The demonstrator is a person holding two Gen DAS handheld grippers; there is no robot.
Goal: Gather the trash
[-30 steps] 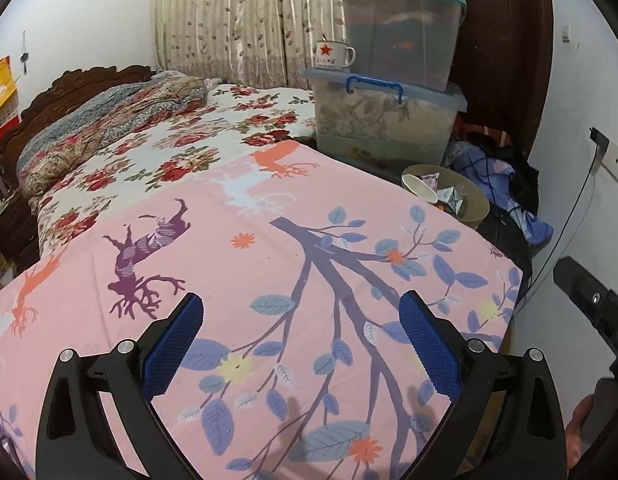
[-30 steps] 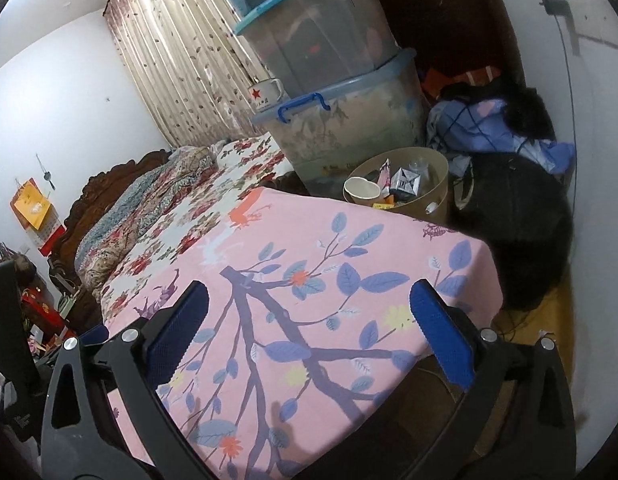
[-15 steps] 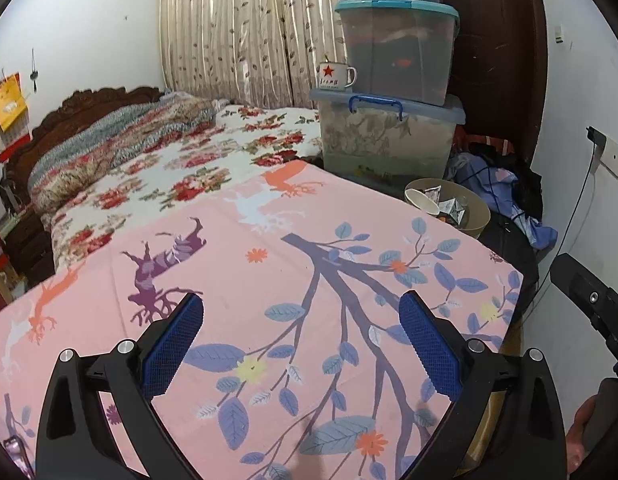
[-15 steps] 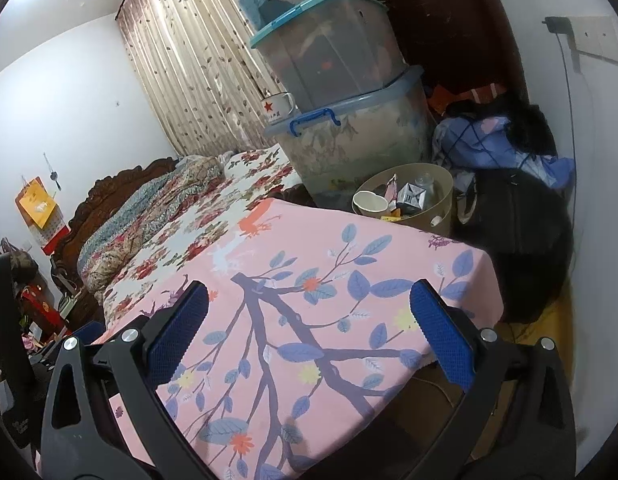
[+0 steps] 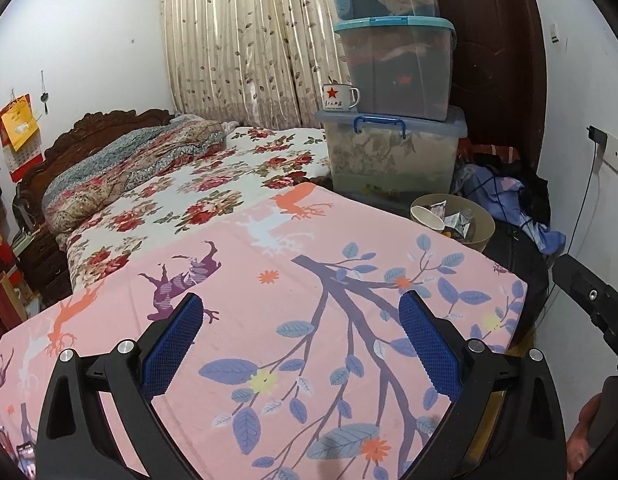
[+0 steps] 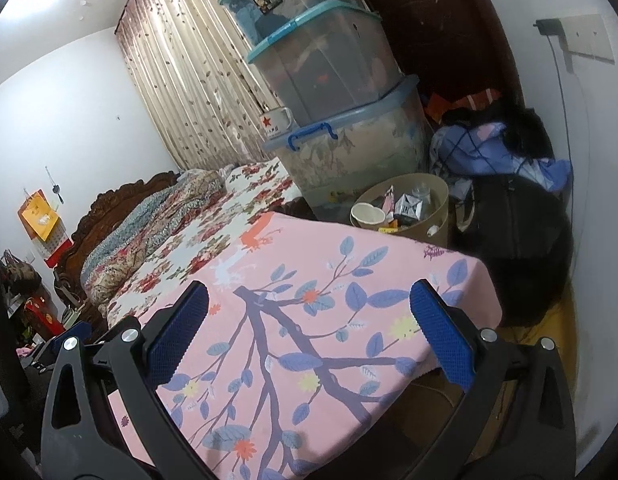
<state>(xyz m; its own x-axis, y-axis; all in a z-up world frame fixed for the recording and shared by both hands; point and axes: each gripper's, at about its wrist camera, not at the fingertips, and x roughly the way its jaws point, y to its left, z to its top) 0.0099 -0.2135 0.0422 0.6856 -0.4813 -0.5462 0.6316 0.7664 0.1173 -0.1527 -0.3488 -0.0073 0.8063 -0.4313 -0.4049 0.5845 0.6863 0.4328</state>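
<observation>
A round tan trash bin (image 5: 482, 227) stands beyond the far edge of the pink cloth-covered table (image 5: 293, 320); it also shows in the right wrist view (image 6: 437, 200). It holds a white paper cup (image 6: 367, 215), crumpled silver wrappers (image 6: 408, 207) and other scraps. My left gripper (image 5: 299, 340) is open and empty above the pink cloth. My right gripper (image 6: 309, 328) is open and empty above the cloth's right part. The right gripper's body shows at the right edge of the left wrist view (image 5: 593, 304).
Three stacked plastic storage boxes (image 5: 389, 92) stand behind the bin, with a white enamel mug (image 5: 339, 97) on the lowest. A flowered bed (image 5: 189, 192) lies to the left. Clothes (image 6: 489, 152) and a black bag (image 6: 517, 220) lie right of the bin, by the wall.
Both grippers have tilted up and drawn back a little, so the bin and boxes sit lower and farther in view. Both stay open and empty.
</observation>
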